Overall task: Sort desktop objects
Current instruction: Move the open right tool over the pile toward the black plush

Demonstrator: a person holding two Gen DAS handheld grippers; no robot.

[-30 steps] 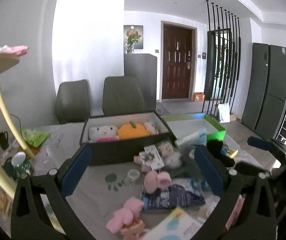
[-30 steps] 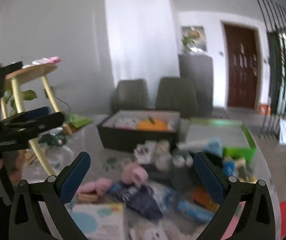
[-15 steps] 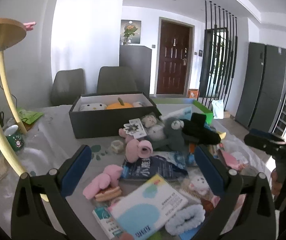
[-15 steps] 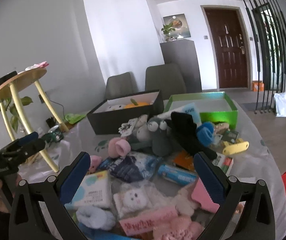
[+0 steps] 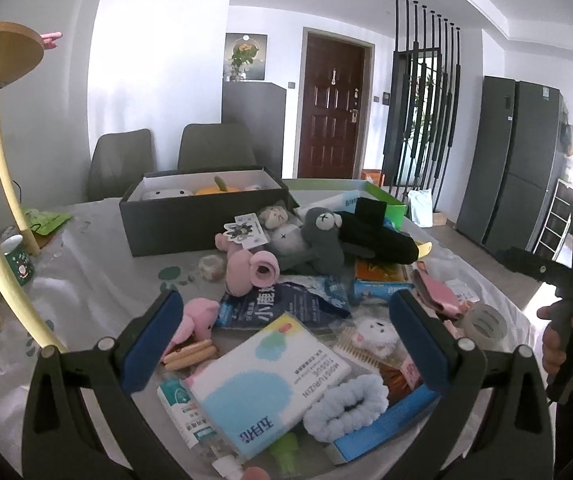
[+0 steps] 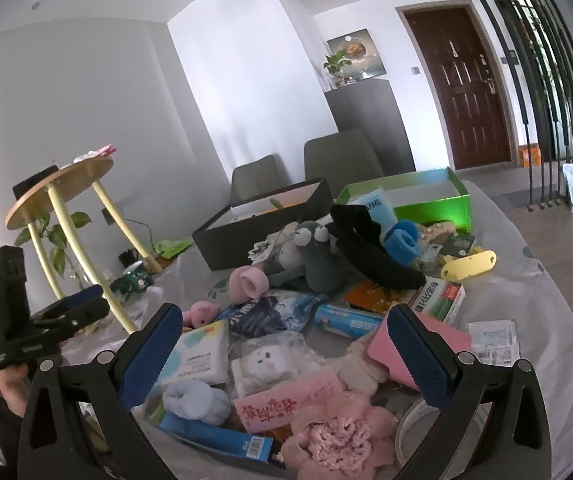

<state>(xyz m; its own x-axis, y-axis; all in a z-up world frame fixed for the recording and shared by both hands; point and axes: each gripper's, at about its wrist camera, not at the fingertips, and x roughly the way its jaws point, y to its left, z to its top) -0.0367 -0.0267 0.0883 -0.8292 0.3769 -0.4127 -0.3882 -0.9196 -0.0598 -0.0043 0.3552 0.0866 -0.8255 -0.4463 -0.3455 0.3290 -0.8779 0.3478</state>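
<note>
Two grippers: held over a cluttered table [image 5: 86,272], both empty.
Left gripper [image 5: 286,336]: blue-padded fingers [image 5: 154,340] spread wide, nothing gripped; a tissue pack [image 5: 270,384] is seen between them, lower down on the table.
Right gripper [image 6: 286,344]: fingers [image 6: 418,352] spread wide, nothing gripped; a white plush in wrap [image 6: 266,360] and a pink card [image 6: 286,400] are seen between them.
Pile: toys, packets and boxes heaped at the middle of the table, many touching or overlapping.
Grey plush [image 5: 322,240]: upright at the pile's centre, a black sock [image 5: 378,236] draped just beside it.
Pink plush [image 5: 250,272]: lying in front of the grey plush.
Blue scrunchie [image 5: 346,404]: at the near edge, touching the tissue pack.
Black box [image 5: 202,216]: at the far side, open; an orange pumpkin toy [image 5: 218,188] is seen inside.
Green box [image 6: 426,200]: open, just right of the black box.
Wooden stand [image 6: 62,208]: on the table's left, well apart from the pile.
Green mug [image 5: 18,260]: beside the stand's leg.
</note>
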